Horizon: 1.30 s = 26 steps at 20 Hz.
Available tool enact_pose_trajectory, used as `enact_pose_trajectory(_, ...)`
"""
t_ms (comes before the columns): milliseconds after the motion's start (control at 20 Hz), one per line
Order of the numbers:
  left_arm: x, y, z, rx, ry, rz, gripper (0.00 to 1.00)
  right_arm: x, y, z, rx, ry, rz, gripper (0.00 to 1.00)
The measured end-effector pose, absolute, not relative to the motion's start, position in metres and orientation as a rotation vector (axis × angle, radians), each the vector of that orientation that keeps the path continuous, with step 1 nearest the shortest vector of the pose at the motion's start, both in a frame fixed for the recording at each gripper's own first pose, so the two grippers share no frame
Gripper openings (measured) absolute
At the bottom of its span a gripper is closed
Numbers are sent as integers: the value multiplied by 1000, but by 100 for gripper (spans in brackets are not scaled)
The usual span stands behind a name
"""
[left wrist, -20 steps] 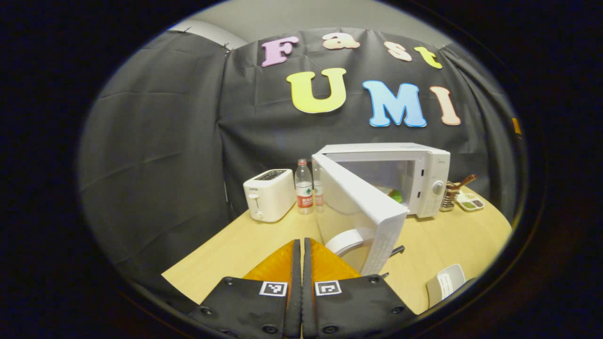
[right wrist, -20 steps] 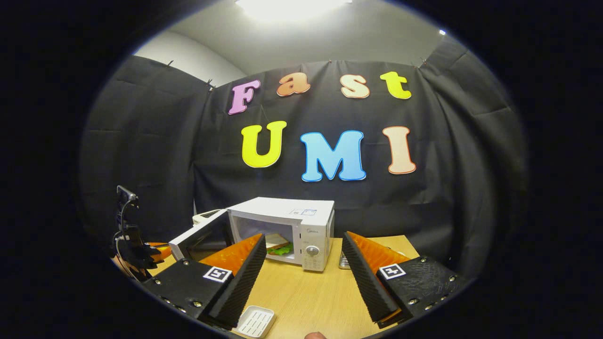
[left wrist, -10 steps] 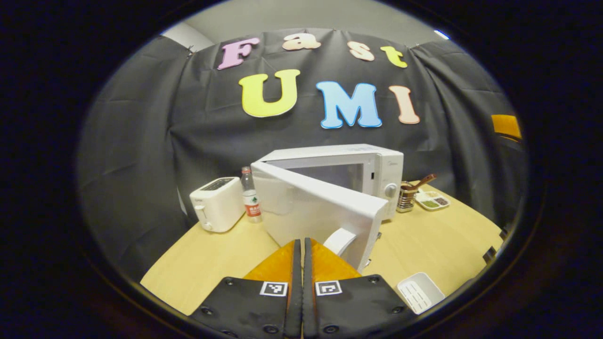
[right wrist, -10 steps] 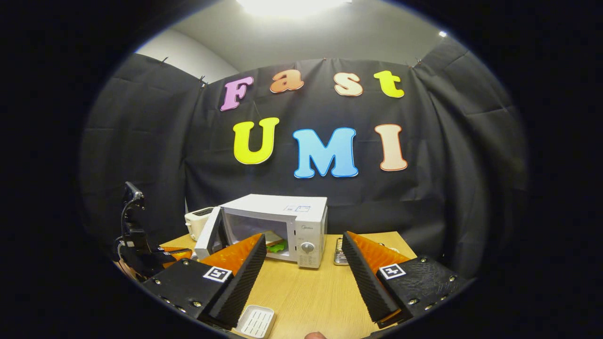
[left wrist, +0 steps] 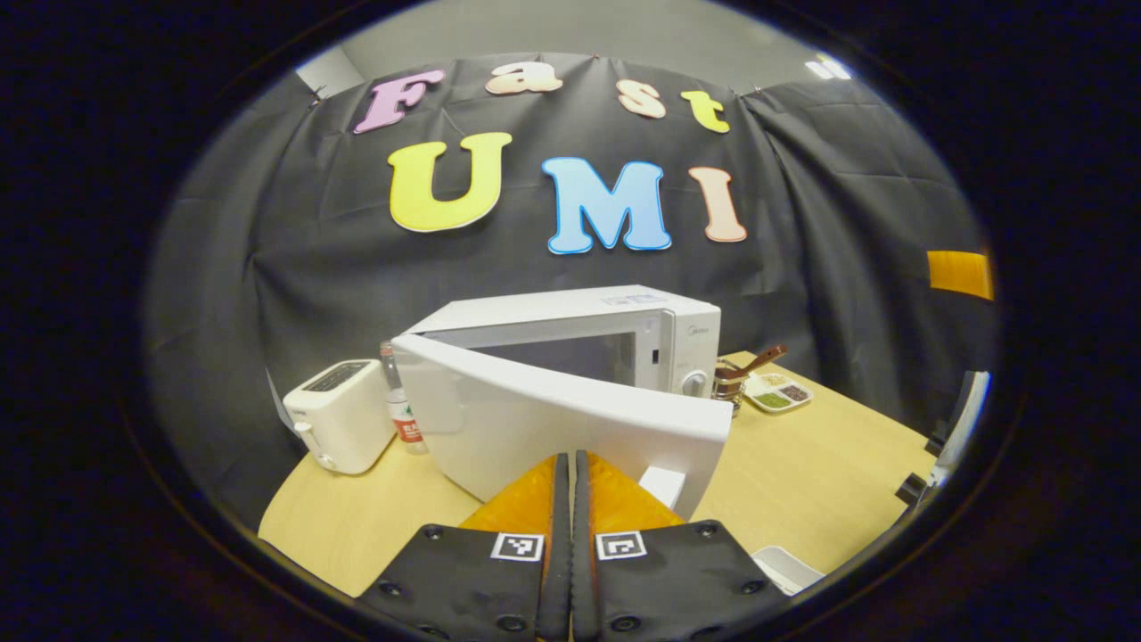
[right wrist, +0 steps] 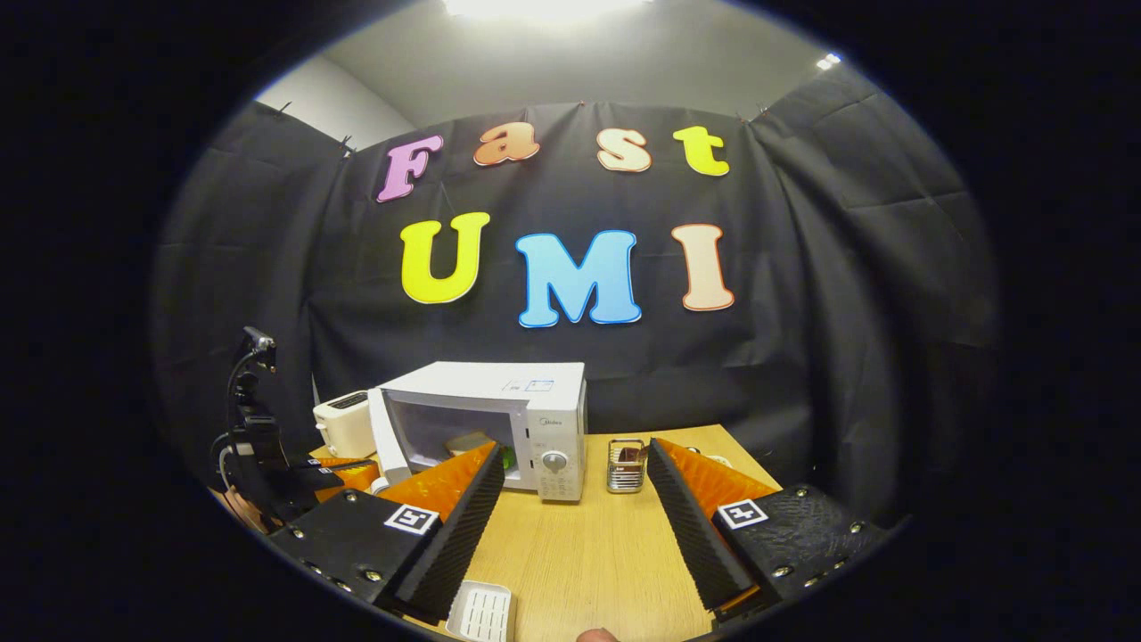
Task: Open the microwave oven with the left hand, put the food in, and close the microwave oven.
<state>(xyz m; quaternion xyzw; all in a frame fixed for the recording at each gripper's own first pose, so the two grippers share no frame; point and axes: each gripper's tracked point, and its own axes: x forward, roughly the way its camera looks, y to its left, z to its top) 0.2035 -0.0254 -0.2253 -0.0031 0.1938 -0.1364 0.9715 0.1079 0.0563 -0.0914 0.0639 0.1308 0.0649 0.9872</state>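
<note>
The microwave oven (left wrist: 624, 334) stands toward the back of the pale wood-grain bench (left wrist: 820, 473), a boxy white appliance with smooth flat panels and a round dial on its control strip. Its door (left wrist: 562, 428) hangs partly open, hinged on the left, the free edge swung out toward the left gripper (left wrist: 571, 481), whose jaws are pressed together with nothing between them; their tips sit right at the door's outer face, though contact cannot be judged. In the right gripper view the food (right wrist: 468, 443), a flat tan slab with a bit of green beside it, lies inside the oven cavity behind the gap.

Left of the oven a glossy white toaster (left wrist: 339, 415) with rounded corners stands near the bench's left edge, a clear plastic bottle (left wrist: 401, 412) squeezed between it and the door. Right of the oven are a small metal wire holder (right wrist: 627, 465) and a divided dish (left wrist: 777, 392); past them the bench runs bare to its curved right edge.

The right gripper (right wrist: 575, 522) hovers over the open front middle of the bench, jaws spread wide and empty, their inner faces ribbed. A small white slotted tray (right wrist: 481, 613) lies at the near edge.
</note>
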Motion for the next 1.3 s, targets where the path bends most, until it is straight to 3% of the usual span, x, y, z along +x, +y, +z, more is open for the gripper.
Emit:
enact_pose_trajectory(700,276,-66,-241,-28,388,-432,8,133,42,-96,85,280,-28,98)
enact_pose_trajectory(800,287,-70,-245,-21,387,-435,7,136,41,-96,85,275,-45,93)
enact_pose_trajectory(900,299,-72,-249,-17,389,-435,8,137,41,-99,81,280,-56,98)
enact_pose_trajectory(1300,350,-75,-266,-17,403,-404,10,132,26,-104,65,289,-128,98)
